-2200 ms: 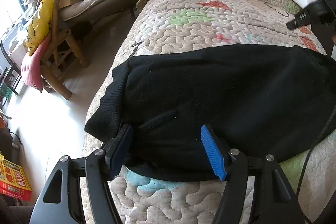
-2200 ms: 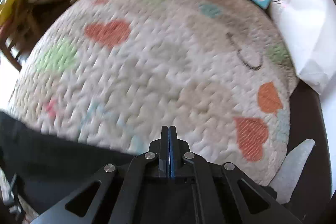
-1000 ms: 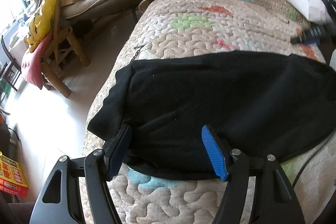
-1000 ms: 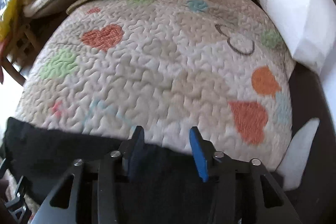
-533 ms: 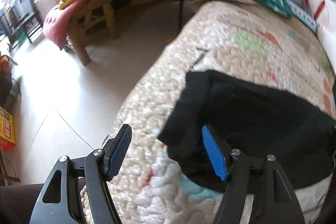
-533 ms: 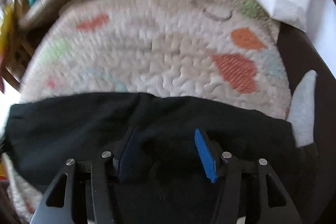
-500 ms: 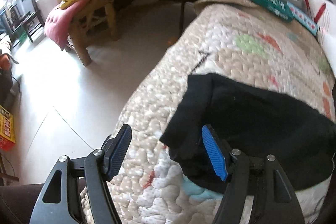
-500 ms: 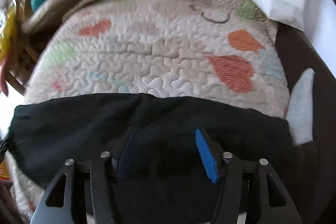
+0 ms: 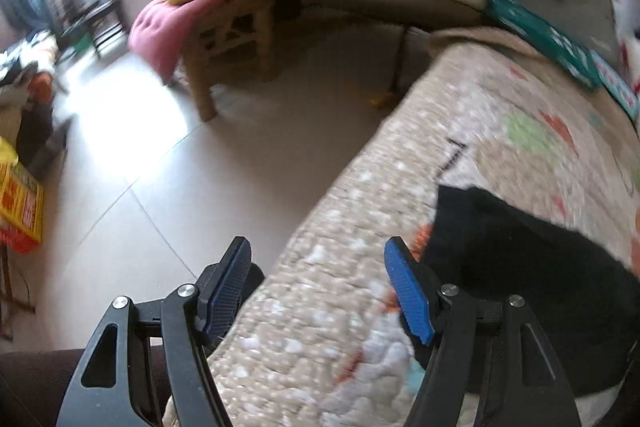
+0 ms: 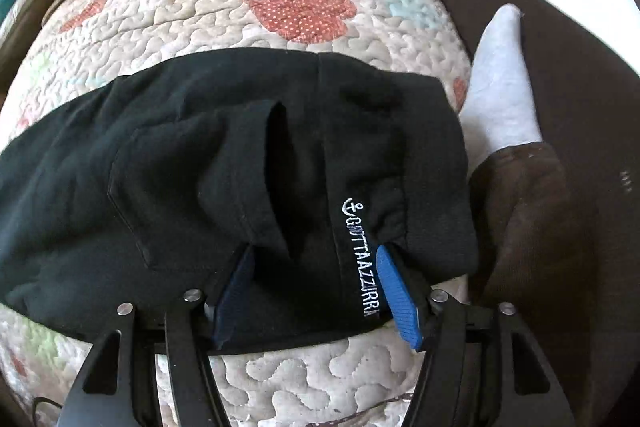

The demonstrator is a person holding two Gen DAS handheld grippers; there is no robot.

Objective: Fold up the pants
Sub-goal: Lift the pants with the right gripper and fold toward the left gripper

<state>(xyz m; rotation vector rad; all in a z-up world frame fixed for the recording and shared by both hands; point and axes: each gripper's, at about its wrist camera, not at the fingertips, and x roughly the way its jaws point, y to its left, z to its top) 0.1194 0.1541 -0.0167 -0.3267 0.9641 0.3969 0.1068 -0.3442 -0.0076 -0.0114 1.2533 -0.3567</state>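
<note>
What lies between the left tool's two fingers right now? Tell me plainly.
In the left wrist view, only the quilted cover lies in the left tool, which is open; the black pants lie just right of its right finger.

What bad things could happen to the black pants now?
The pants lie close to the quilt's edge, right above the floor, so a careless tug might slide them off. The right gripper is open around bunched fabric near the white lettering; closing there could grab several layers and spoil the fold. The left gripper is open off to the side, holding nothing.
</note>
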